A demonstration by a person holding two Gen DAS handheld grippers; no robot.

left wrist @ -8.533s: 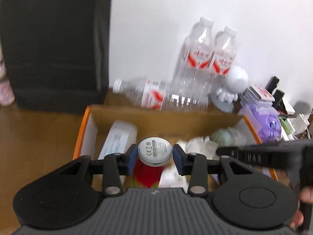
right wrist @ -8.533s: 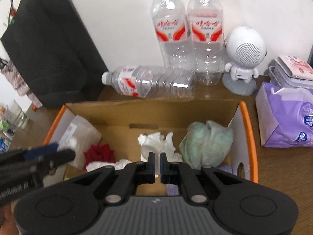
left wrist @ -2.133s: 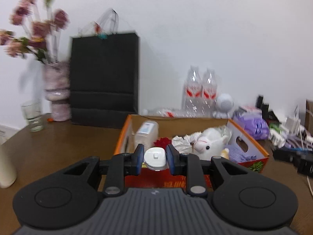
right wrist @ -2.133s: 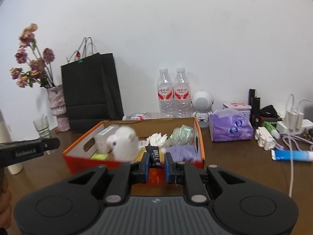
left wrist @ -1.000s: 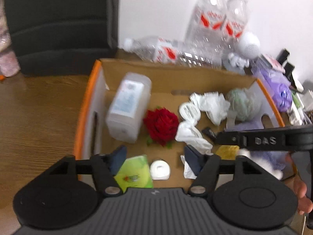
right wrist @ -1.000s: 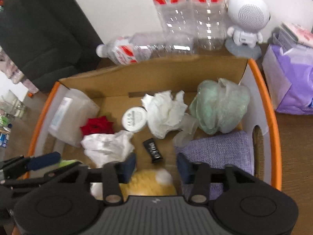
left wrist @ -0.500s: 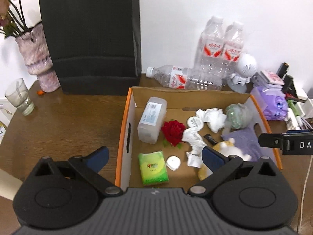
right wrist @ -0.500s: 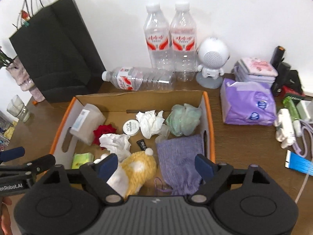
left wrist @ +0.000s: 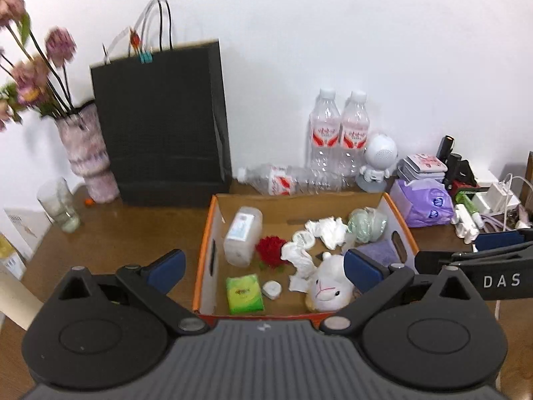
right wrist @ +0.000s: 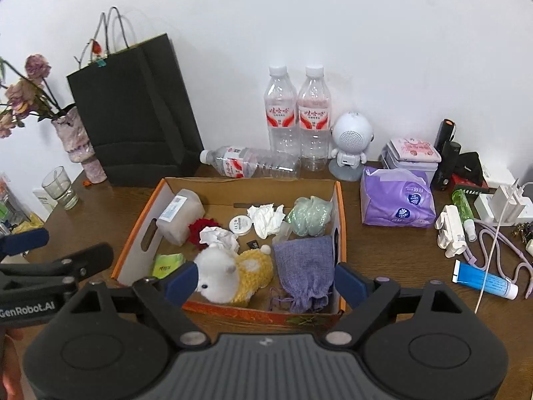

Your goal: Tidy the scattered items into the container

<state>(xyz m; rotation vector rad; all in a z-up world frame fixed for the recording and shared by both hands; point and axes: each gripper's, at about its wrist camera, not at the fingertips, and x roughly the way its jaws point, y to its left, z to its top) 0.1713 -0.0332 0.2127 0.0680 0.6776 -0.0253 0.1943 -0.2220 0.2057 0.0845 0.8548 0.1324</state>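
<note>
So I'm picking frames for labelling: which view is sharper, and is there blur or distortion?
Right wrist view is crisp: bottle labels readable. Left wrist view is softer, with motion smear on the flowers and black bag. Both show fisheye bending and dark corners; lighting is even, without harsh glare.

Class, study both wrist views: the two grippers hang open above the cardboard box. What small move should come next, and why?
Probably swing the right gripper toward the blue tube lying loose on the table. Both it and the left gripper are open and hold nothing, while the plush lamb, purple pouch and green tissue pack already lie inside the cardboard box.
</note>
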